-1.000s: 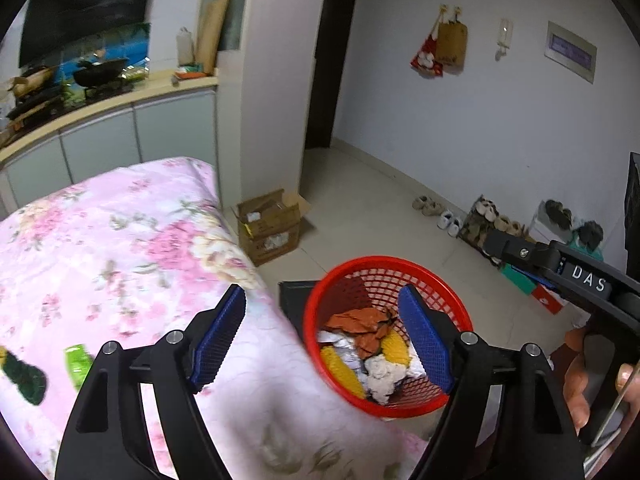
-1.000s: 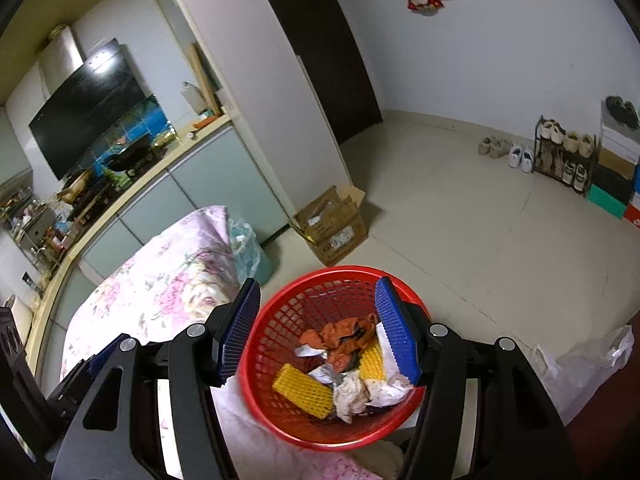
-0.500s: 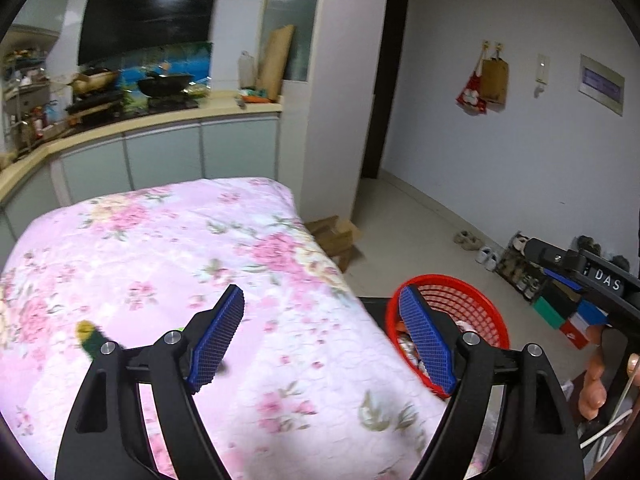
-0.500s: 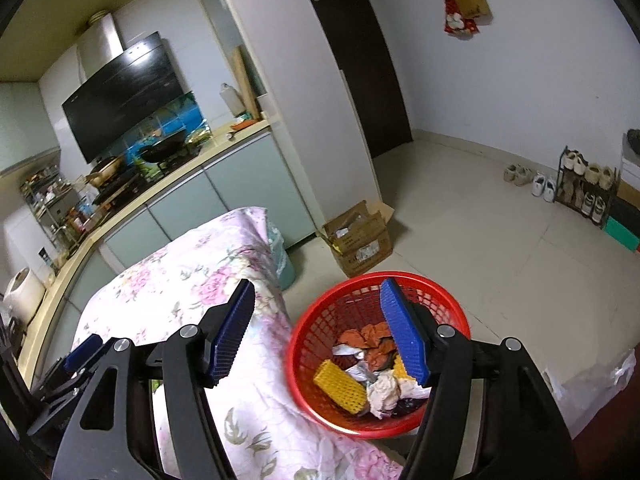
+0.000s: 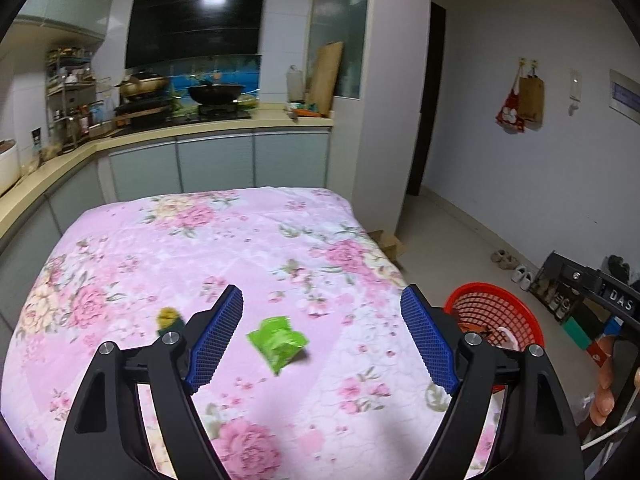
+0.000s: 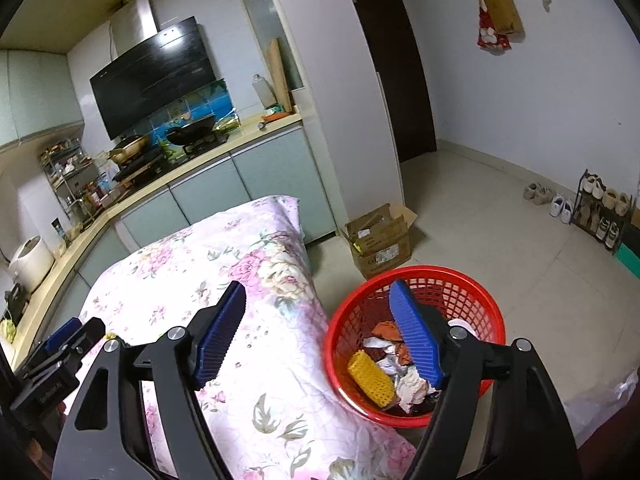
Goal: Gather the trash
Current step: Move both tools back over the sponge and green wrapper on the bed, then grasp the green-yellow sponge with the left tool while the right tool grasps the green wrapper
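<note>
I hold both grippers with jaws apart and empty: the left gripper (image 5: 322, 338) frames the green wrapper (image 5: 277, 342) on the cloth (image 5: 224, 248), the right gripper (image 6: 318, 328) overlooks the basket (image 6: 472, 284).

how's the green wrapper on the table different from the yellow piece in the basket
The green wrapper is crumpled and glossy; the yellow piece is a flat block with a grid texture. The green wrapper lies alone on the floral cloth, while the yellow piece sits among other trash in the red basket. Neither is held by a claw.
</note>
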The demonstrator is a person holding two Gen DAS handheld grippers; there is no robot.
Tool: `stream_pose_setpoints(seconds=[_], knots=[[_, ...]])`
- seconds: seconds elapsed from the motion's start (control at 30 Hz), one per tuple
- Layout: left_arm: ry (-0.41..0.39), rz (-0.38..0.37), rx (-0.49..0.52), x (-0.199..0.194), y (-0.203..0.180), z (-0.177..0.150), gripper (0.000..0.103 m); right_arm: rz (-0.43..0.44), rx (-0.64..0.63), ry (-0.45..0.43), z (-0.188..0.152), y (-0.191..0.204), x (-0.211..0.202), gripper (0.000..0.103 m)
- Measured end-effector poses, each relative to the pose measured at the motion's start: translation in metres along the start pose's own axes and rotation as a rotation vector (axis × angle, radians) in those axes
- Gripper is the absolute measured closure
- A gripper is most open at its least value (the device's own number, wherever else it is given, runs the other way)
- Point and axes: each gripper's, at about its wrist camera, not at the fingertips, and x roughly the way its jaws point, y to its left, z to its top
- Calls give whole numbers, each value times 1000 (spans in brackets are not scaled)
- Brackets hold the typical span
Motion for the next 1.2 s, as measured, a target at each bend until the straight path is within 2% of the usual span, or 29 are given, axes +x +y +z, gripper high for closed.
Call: stream_pose_setpoints(seconds=[0.27, 0.5, 0.63, 0.8, 0.97, 1.2], knots=[[2, 95, -45, -8, 50, -6, 22, 22, -52, 13, -11, 20, 3, 28], [11, 194, -165, -15, 120, -10, 22, 31, -85, 23, -19, 31, 5, 26], [34, 214, -218, -11, 144, -17, 22, 31, -92, 36, -23, 34, 9, 26], [87, 202, -237, 11, 151, -30, 22, 33, -108, 46, -27, 40, 11, 26], [149, 191, -184, 44, 142, -40, 22, 33, -124, 62, -32, 45, 16, 26], [188, 197, -167, 82, 138, -42, 23, 26, -129, 74, -34, 43, 20, 26]])
